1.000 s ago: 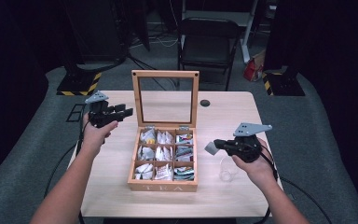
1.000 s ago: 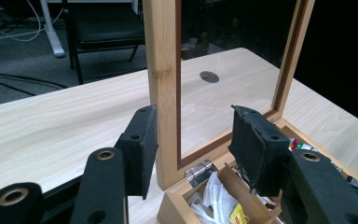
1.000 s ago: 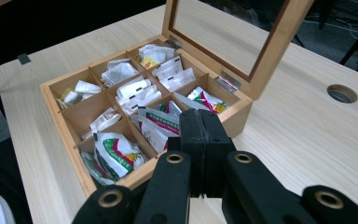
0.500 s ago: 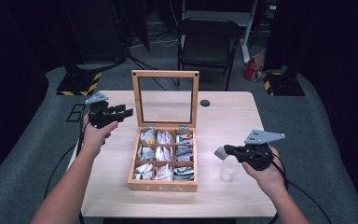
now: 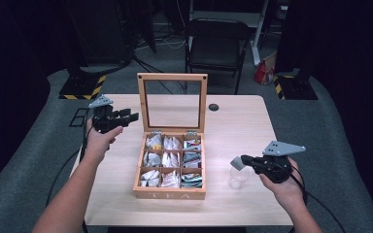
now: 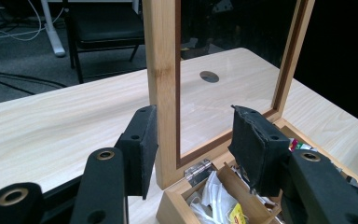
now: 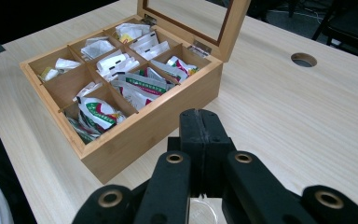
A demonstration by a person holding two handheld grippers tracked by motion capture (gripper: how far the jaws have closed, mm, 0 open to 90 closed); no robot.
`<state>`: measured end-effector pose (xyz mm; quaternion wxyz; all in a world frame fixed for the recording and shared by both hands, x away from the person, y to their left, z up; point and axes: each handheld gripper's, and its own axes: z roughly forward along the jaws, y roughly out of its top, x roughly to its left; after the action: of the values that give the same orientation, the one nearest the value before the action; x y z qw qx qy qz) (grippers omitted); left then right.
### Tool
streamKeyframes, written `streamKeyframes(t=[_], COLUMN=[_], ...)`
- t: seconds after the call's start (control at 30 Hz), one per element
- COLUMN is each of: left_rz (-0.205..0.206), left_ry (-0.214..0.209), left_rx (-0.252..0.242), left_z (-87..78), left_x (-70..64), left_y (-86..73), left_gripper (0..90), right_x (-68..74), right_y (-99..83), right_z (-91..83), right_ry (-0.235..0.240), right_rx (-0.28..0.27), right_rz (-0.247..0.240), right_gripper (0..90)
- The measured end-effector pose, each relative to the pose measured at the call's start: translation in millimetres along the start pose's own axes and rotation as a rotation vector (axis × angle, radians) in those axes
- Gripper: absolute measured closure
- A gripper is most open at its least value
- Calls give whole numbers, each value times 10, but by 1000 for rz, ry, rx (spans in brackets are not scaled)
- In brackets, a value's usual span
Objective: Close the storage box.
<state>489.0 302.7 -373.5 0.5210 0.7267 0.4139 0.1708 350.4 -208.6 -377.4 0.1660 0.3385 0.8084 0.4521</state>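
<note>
A wooden tea box stands in the middle of the table, with several compartments of tea bags. Its glass lid is upright. My left gripper hovers just left of the lid, open. In the left gripper view its jaws straddle the lid's wooden side post without touching it. My right gripper is shut, held right of the box above a small clear glass. In the right gripper view the closed jaws point at the box's front corner.
A round cable hole lies in the tabletop behind the box. A black chair stands beyond the far edge. Bare tabletop stretches right of the box. Cables trail from both grippers off the table's sides.
My right gripper has dropped back toward the front right of the table, ending over the clear glass. The left gripper and the box have stayed put.
</note>
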Motion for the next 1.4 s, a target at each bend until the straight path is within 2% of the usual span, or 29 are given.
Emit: streamKeyframes(t=[0.3, 0.57, 0.93, 1.17, 1.4], left_rz=[-7, -6, -4, -11, -13], left_ry=[1, -3, 0, 4, 3], left_rx=[1, 5, 5, 4, 7], left_z=[-7, -4, -20, -21, -22], left_x=[4, 4, 17, 32, 44], left_y=[-11, -17, -35, -50, -51], left_gripper=[507, 507, 507, 507, 507], right_x=[-10, 0, -25, -37, -38], right_y=[-131, -253, -381, -396, -388], right_z=[26, 112, 202, 239, 243], right_ry=[-4, -17, -17, -13, -19], right_rx=[18, 51, 76, 76, 78], right_rz=[21, 21, 49, 57, 57], right_gripper=[900, 900, 900, 895, 854])
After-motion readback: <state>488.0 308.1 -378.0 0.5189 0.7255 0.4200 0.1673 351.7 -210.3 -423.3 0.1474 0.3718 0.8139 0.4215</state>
